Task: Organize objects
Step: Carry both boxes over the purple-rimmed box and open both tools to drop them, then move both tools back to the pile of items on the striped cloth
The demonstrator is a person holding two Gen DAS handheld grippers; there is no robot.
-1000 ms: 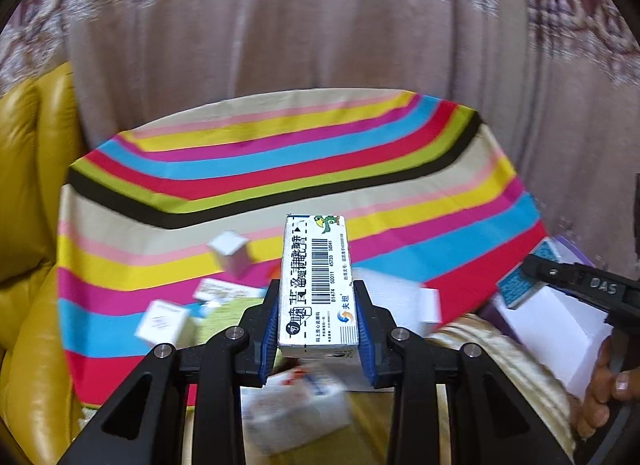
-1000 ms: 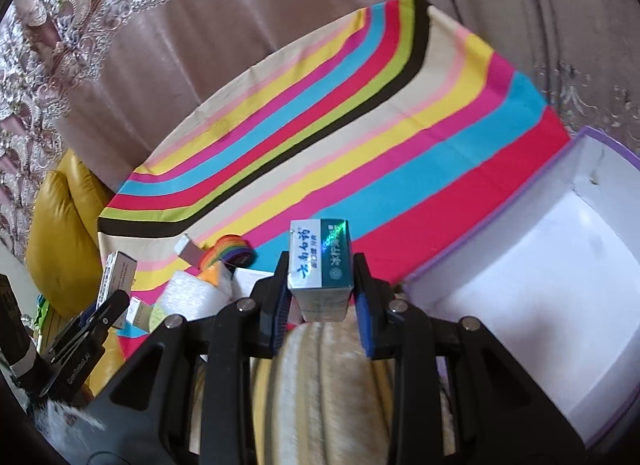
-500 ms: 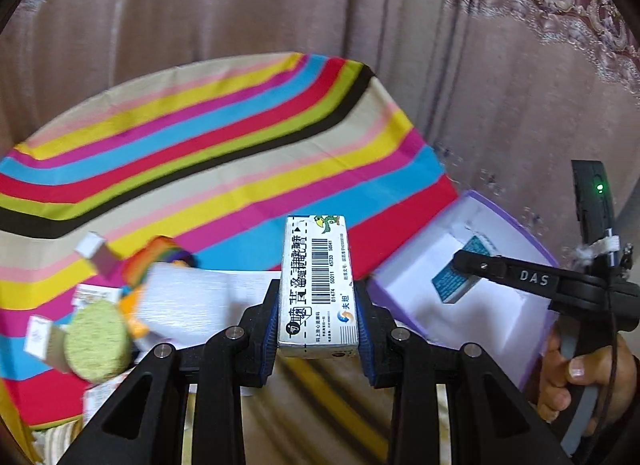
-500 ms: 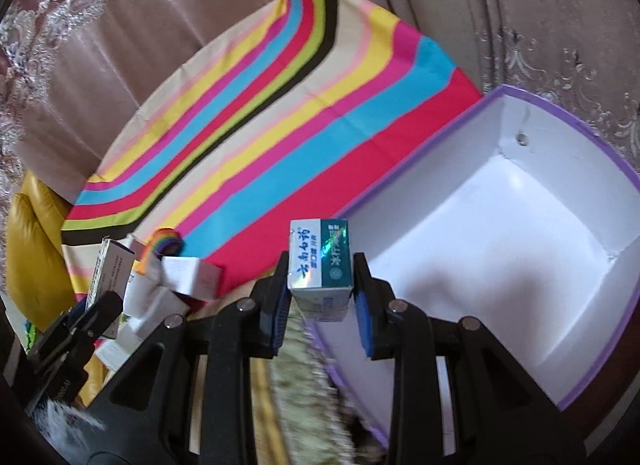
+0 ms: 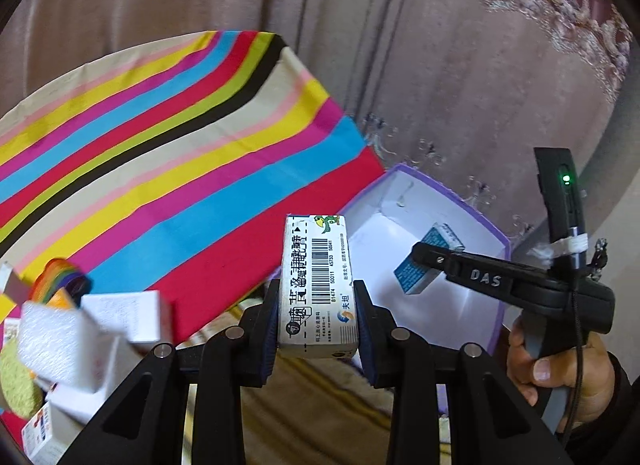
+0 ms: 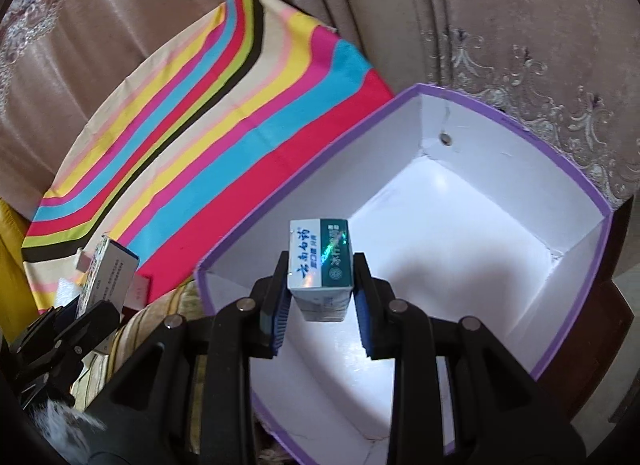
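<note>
My left gripper (image 5: 316, 305) is shut on a long white carton with a barcode (image 5: 316, 281), held upright above the striped cloth's near edge, left of the purple-rimmed white box (image 5: 500, 241). My right gripper (image 6: 320, 285) is shut on a small white and green carton (image 6: 320, 261), hanging over the near left part of the purple-rimmed box (image 6: 500, 113), whose white inside looks bare. In the left wrist view the right gripper (image 5: 424, 253) and its blue-sided carton (image 5: 424, 265) appear above the box.
A striped cloth (image 5: 160, 137) covers the table, with curtains behind. Several small cartons, a white foam block (image 5: 56, 341), a rainbow roll (image 5: 60, 277) and a green round pad (image 5: 16, 381) crowd the left. A hand (image 5: 560, 365) grips the right tool.
Both grippers swung right with their cartons. The right one went from above the cloth to over the box; the left view now shows the box where the clutter was central before.
</note>
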